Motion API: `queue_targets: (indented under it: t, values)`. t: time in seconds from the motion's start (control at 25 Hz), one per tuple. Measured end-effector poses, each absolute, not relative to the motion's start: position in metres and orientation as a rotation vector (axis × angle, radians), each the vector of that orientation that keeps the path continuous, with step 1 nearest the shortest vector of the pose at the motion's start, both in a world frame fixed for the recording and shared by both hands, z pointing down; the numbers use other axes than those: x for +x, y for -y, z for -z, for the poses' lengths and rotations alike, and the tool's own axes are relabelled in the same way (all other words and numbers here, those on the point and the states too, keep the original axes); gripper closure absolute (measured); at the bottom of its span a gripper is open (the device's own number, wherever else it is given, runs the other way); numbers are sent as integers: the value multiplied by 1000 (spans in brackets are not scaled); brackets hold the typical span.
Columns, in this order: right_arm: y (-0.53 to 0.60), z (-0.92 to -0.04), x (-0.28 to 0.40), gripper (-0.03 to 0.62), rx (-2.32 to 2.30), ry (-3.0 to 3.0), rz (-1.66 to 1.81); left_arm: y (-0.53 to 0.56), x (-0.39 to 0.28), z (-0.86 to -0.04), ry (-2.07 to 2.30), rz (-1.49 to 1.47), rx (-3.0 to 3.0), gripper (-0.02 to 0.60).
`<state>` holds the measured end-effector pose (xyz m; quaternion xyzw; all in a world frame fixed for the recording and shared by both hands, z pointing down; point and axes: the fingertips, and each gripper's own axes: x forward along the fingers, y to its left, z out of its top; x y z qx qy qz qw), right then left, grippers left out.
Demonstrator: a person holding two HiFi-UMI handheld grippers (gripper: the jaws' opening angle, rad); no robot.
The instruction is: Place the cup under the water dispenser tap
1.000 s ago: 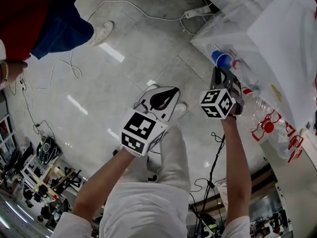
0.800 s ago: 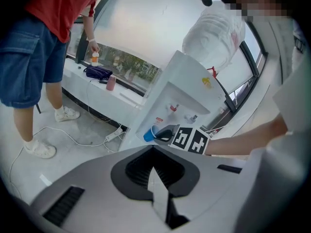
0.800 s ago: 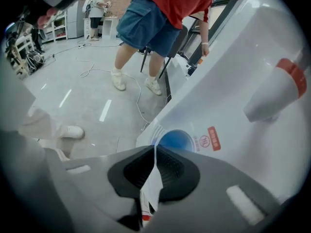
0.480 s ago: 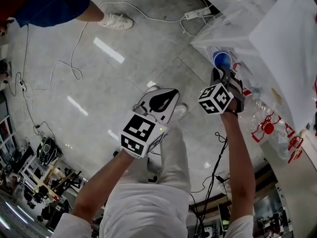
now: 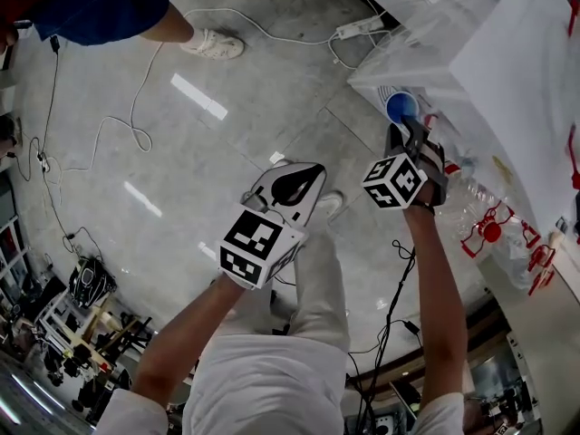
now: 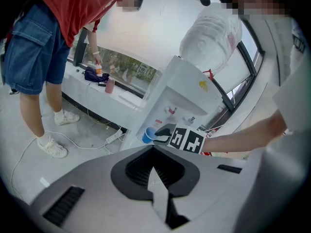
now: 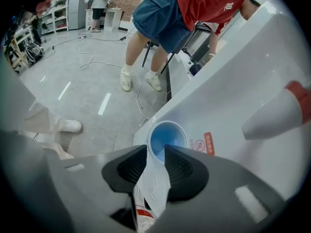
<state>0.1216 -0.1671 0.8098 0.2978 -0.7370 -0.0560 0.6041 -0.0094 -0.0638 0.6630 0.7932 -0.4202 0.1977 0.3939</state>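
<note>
Against the dispenser (image 7: 233, 101), at twelve o'clock from the right gripper (image 7: 155, 149), a white, blue-lined cup (image 7: 166, 139) sits upright between its opening jaws; the left gripper (image 6: 153, 149) is closed, empty.

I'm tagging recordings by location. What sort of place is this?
Probably a lab or workshop room: a water dispenser with a big bottle on top, a power strip and loose cables on the polished floor, and shelves of gear.

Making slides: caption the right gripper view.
Right hand-held gripper, jaws opening, with blue cup between them at the water dispenser.
</note>
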Motion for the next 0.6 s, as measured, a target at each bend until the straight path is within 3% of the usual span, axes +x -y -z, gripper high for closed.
queue_targets:
  t: [0.6]
  values:
    - [139, -759, 116, 470, 837, 1740, 42, 51, -22, -622, 1037, -514, 2081, 580]
